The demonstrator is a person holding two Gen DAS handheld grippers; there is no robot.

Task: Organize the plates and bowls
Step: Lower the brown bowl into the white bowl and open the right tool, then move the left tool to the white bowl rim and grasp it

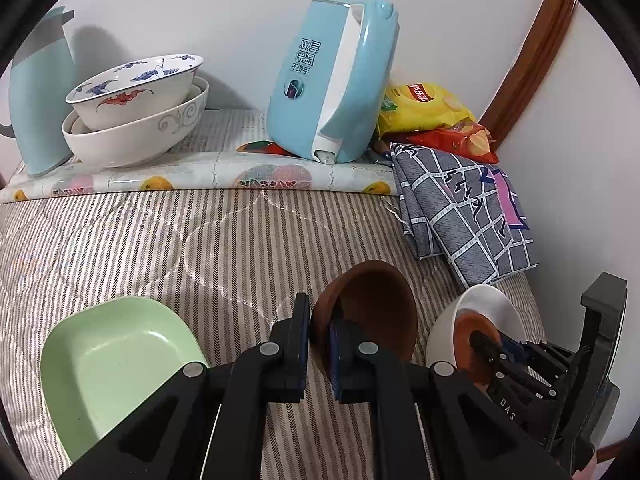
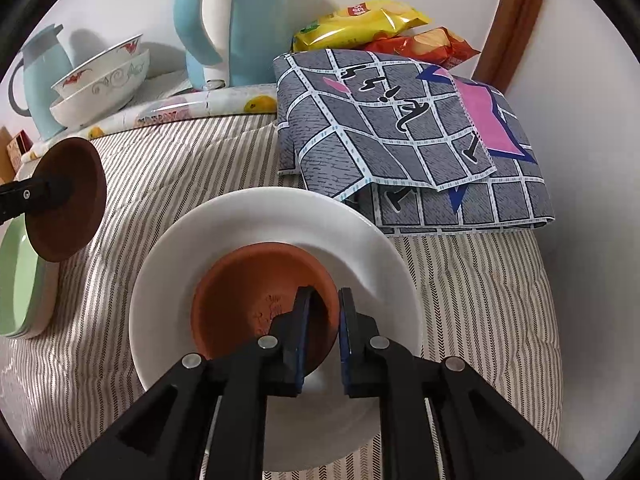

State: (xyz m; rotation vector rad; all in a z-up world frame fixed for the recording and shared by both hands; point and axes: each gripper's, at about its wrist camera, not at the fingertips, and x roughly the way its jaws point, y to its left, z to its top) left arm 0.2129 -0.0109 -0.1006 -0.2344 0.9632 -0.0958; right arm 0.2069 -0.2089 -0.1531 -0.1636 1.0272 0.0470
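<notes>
My left gripper [image 1: 319, 334] is shut on the rim of a dark brown bowl [image 1: 372, 312], held tilted above the striped bedding; the bowl also shows in the right wrist view [image 2: 66, 208]. My right gripper [image 2: 325, 322] is shut on the rim of a terracotta bowl [image 2: 256, 292] that sits inside a white plate [image 2: 248, 220]. In the left wrist view the plate [image 1: 480, 304] and terracotta bowl [image 1: 468, 328] are at the right. A green square plate [image 1: 108, 360] lies at the left; in the right wrist view green plates [image 2: 20, 280] are stacked.
Two stacked patterned bowls [image 1: 136, 108] and a blue jug [image 1: 36, 96] stand on a raised floral surface [image 1: 200, 172] at the back. A blue kettle box [image 1: 332, 80], snack bags [image 1: 424, 108] and a folded grey cloth [image 1: 464, 208] lie at the right by the wall.
</notes>
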